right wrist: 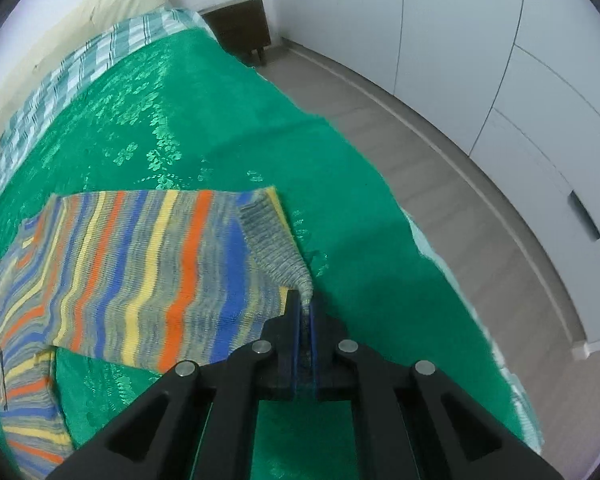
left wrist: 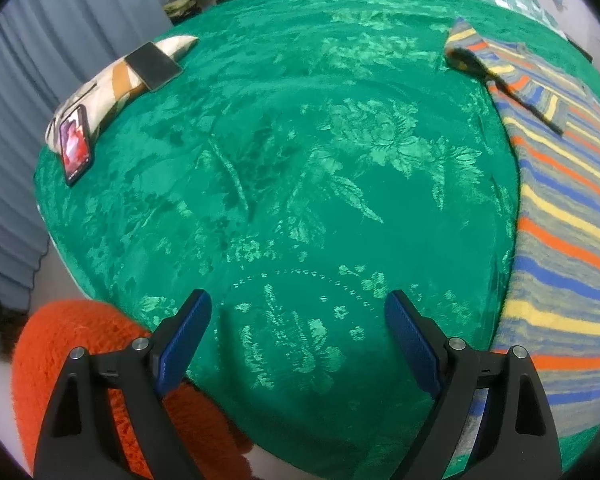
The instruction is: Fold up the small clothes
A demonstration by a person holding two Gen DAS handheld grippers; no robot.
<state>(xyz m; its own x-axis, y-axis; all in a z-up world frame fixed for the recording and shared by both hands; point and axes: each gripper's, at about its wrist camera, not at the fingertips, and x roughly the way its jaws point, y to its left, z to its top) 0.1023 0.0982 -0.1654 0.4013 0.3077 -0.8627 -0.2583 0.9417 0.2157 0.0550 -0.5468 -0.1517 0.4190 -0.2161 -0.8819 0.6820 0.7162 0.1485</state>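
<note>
I am working the first fold of the striped sweater, which is lying spread on the green bedspread of the bed. In the right wrist view the garment is filling the left and centre of the frame, its body flat, and one corner of the knit is being pulled up off the cover toward lower centre.

My right hand-held gripper is clamping that corner: the jaws are pressed together with only the thin grey-blue cloth between the blue pads. From there the fabric is rising in a taut ridge back to the ribbed edge at centre frame.

My left hand-held gripper is standing wide apart with nothing between its pads, hovering over bare bedspread at lower centre of the left wrist view. The same sweater is running down the right edge of that frame, near the right pad but not touching it. An orange knit is lying at lower left, under the left finger.

Next, I judge, the pinched corner needs carrying across the body toward the far side, kept low so the layer lands flat. The left gripper should probably be taking the matching corner or pinning the cloth, or the whole garment may be dragging along.
</note>
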